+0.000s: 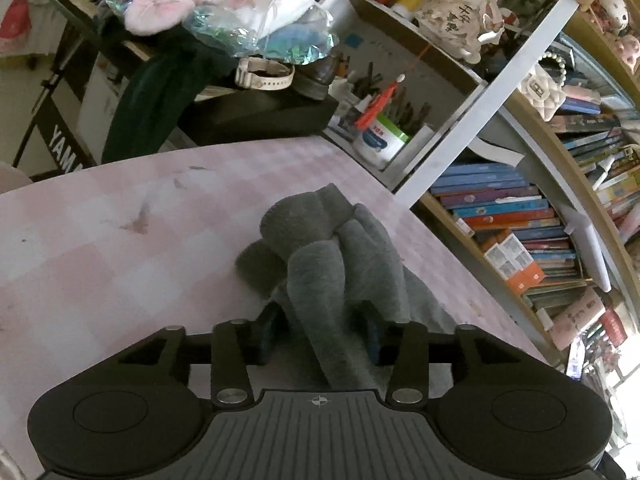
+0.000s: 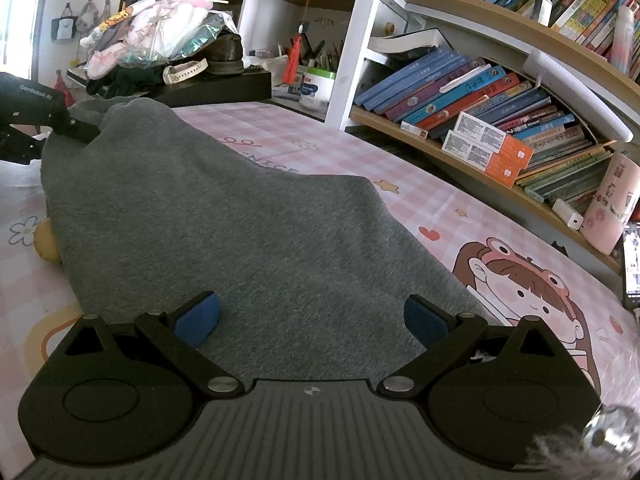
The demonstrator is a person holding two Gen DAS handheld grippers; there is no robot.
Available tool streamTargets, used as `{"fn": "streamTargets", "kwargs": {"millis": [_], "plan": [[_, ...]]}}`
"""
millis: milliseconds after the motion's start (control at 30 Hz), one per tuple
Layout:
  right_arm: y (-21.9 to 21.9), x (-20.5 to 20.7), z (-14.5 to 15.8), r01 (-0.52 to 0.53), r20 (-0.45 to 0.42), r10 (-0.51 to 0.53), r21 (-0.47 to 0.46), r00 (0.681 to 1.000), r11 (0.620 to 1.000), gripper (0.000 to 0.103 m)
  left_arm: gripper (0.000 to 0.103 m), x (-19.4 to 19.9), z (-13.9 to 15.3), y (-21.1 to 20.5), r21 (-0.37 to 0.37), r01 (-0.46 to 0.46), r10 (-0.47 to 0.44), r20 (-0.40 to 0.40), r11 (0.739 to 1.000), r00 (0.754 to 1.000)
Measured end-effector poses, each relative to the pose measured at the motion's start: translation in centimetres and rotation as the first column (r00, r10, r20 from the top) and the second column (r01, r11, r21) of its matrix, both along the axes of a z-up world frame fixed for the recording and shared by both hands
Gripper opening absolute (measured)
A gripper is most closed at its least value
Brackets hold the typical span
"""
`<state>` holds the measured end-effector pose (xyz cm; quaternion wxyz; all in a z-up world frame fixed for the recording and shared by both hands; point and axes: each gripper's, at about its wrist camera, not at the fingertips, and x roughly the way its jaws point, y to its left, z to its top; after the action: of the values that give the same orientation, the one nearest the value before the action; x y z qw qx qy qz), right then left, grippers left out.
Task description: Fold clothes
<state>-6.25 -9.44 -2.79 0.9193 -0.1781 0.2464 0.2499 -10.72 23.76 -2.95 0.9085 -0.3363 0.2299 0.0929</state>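
A grey sweatshirt (image 2: 224, 216) lies across the pink checked table cover (image 2: 400, 168). Its far end is heaped into thick rolls (image 1: 320, 240). My left gripper (image 1: 322, 336) stands partly open, and one thick fold of the grey cloth runs between its blue pads without being squeezed. In the right wrist view the left gripper (image 2: 76, 130) shows at the far left, against the raised end of the garment. My right gripper (image 2: 312, 320) is open wide just over the near edge of the sweatshirt, its blue pads (image 2: 198, 318) apart and empty.
A bookshelf (image 2: 500, 112) full of books runs along the right side of the table. A black box (image 2: 224, 84) with a watch, a shoe and bagged soft things sits at the far end, beside a white jar (image 2: 316, 86). A white post (image 1: 480, 96) stands at the table's corner.
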Motion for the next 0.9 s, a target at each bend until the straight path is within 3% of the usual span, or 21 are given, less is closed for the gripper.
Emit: {"fn": "streamTargets", "kwargs": {"millis": [100, 200, 267, 367, 433, 667, 900], "plan": [[0.0, 0.0, 0.0, -0.001, 0.0, 0.001, 0.0, 1.0, 1.0, 0.099, 0.043, 0.5, 0.0, -0.3, 0.023, -0.004, 0.004, 0.0, 1.0, 1.0], [-0.1, 0.1, 0.0, -0.002, -0.003, 0.002, 0.002, 1.0, 1.0, 0.099, 0.025, 0.8, -0.2, -0.5, 0.026, -0.004, 0.004, 0.003, 1.0, 1.0], [-0.1, 0.2, 0.0, -0.002, -0.011, 0.002, 0.009, 1.0, 1.0, 0.099, 0.015, 0.7, -0.5, -0.1, -0.016, -0.006, 0.007, 0.021, 1.0, 1.0], [-0.5, 0.7, 0.0, -0.008, -0.046, 0.01, 0.039, 0.999, 0.999, 0.101, 0.011, -0.4, -0.4, 0.6, -0.059, -0.034, 0.038, 0.067, 0.998, 0.997], [-0.3, 1.2, -0.1, -0.023, -0.052, 0.025, 0.038, 0.998, 0.999, 0.103, 0.011, -1.0, -0.1, 1.0, -0.058, -0.047, 0.052, 0.082, 0.997, 0.995], [2.9, 2.7, -0.2, -0.175, 0.057, 0.178, -0.053, 0.982, 0.983, 0.103, 0.011, -2.3, 0.2, 2.3, -0.046, -0.116, 0.12, 0.082, 0.992, 0.989], [2.4, 5.2, 0.0, -0.189, -0.049, 0.191, 0.041, 0.98, 0.981, 0.103, 0.017, -2.1, -0.5, 2.9, -0.047, -0.111, 0.114, 0.044, 0.993, 0.993]]}}
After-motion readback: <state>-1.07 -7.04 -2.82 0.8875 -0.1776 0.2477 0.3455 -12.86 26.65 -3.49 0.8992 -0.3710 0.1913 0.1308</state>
